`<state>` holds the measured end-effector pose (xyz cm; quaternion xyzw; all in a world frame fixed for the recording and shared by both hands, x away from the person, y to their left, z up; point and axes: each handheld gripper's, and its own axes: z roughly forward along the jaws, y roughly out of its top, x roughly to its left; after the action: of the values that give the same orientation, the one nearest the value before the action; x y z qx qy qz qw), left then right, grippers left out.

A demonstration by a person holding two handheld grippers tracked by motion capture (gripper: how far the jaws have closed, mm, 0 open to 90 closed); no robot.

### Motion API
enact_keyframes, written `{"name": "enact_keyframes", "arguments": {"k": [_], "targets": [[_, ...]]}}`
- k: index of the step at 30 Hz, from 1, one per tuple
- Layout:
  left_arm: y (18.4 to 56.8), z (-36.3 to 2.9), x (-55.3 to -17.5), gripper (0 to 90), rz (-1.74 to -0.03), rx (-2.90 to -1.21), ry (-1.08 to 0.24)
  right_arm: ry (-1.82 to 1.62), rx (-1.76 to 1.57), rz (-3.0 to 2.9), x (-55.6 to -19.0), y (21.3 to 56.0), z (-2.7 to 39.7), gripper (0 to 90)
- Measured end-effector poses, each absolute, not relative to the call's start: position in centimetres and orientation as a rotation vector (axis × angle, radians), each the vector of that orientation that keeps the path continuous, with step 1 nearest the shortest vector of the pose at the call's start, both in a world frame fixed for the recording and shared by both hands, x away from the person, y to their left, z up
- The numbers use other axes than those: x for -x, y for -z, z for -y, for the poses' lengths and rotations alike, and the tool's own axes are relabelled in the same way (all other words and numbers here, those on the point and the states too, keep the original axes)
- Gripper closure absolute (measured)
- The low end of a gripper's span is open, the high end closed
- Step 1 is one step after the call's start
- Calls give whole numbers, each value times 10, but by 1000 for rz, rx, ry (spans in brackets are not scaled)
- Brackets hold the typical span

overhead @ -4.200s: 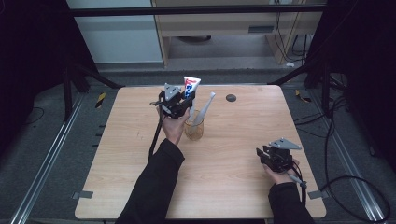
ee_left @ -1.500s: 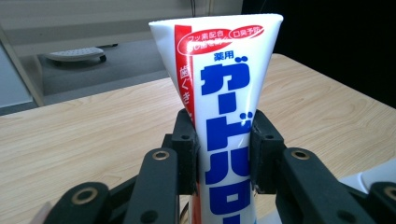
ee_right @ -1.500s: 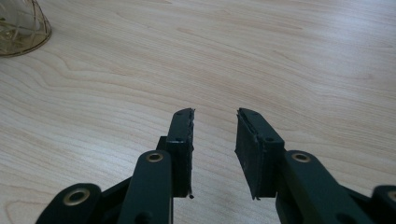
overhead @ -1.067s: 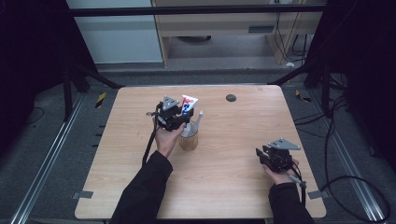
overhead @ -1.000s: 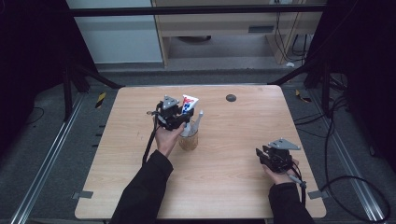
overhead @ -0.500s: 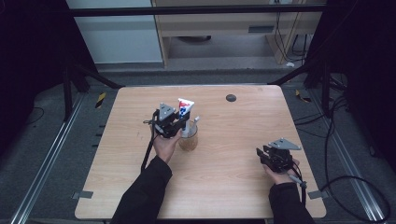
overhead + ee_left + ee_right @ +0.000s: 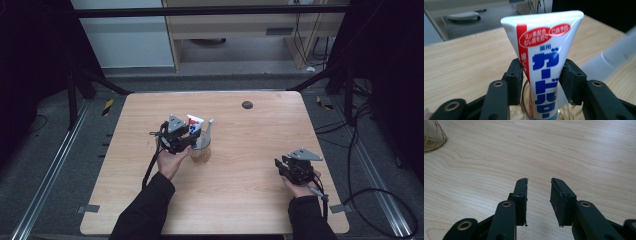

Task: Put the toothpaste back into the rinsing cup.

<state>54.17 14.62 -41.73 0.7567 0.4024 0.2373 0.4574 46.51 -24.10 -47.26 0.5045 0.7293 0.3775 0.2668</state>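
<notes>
Item: toothpaste tube (image 7: pixel 544 67), standing upright in a glass cup (image 7: pixel 200 152) near the middle of the table (image 7: pixel 240 200).

Progress, as judged: tube already set in the cup; releasing it and drawing clear are left.

Near: right gripper (image 7: pixel 539 195), jaws spread, nothing between them, low over bare wood at the near right.

Middle: left gripper (image 7: pixel 541 80), jaws just opening, the tube between them with narrow gaps either side, so apparently let go.

Same cup: a white toothbrush-like item (image 7: pixel 208 131), leaning, close enough to be knocked on withdrawal.

Far: small dark disc (image 7: pixel 247 104), well apart, no obstacle.
</notes>
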Motion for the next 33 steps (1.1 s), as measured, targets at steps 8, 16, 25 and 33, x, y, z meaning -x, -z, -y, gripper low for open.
{"name": "enact_keyframes", "arguments": {"k": [8, 16, 25, 33], "targets": [[411, -159, -523, 424, -926, -1932, -554, -1017, -1360, -1965, -465, 472, 241, 660], [415, -187, -488, 360, -926, -1979, -559, -1021, -1373, -1962, -464, 473, 243, 613], [441, -236, -461, 320, -1056, -1979, -549, -1045, -1396, -1946, -461, 476, 244, 407], [470, -276, -455, 292, -1234, -1984, -543, -1026, -1388, -1962, -459, 478, 241, 270]]}}
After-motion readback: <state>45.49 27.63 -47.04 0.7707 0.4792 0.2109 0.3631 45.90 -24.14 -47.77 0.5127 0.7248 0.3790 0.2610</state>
